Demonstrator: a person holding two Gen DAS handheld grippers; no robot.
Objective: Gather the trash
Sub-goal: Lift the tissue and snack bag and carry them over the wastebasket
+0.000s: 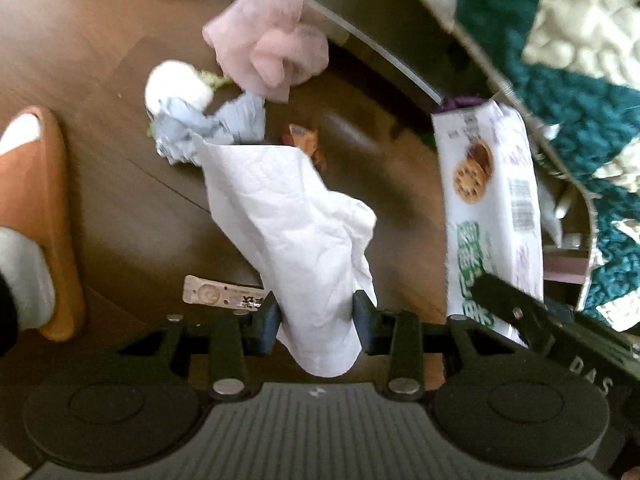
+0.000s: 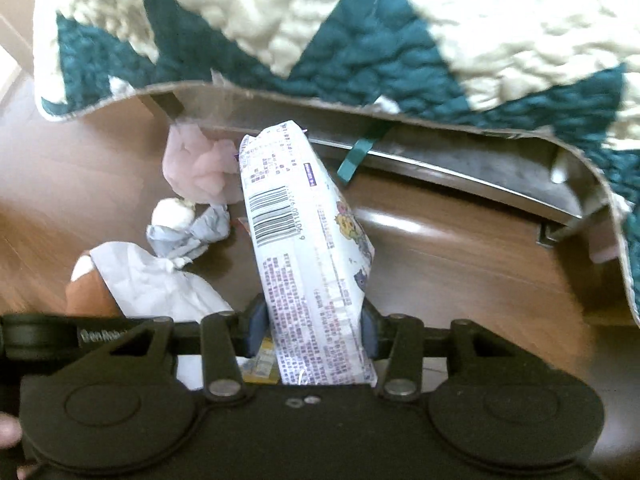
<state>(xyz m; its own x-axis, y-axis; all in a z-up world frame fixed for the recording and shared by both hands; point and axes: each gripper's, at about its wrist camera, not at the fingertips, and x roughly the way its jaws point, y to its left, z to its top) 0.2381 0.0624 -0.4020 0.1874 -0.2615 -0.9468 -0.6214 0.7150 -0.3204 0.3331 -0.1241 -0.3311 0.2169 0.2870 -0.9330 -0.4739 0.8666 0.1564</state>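
Floor (image 1: pixel 100 40) lies bare to the left, while the quilt's edge (image 2: pixel 360 112) hems the right. Left gripper (image 1: pixel 316 316) clamps a white tissue (image 1: pixel 296 216), and right gripper (image 2: pixel 316 326) pinches a cookie wrapper (image 2: pixel 304 240) (long axis pointing forward, tip toward the quilt).

On my right gripper (image 1: pixel 496 292) I read "DAS". The cookie packet (image 2: pixel 312 264) shows a barcode with digits "6 90118", the rest too blurred to read.
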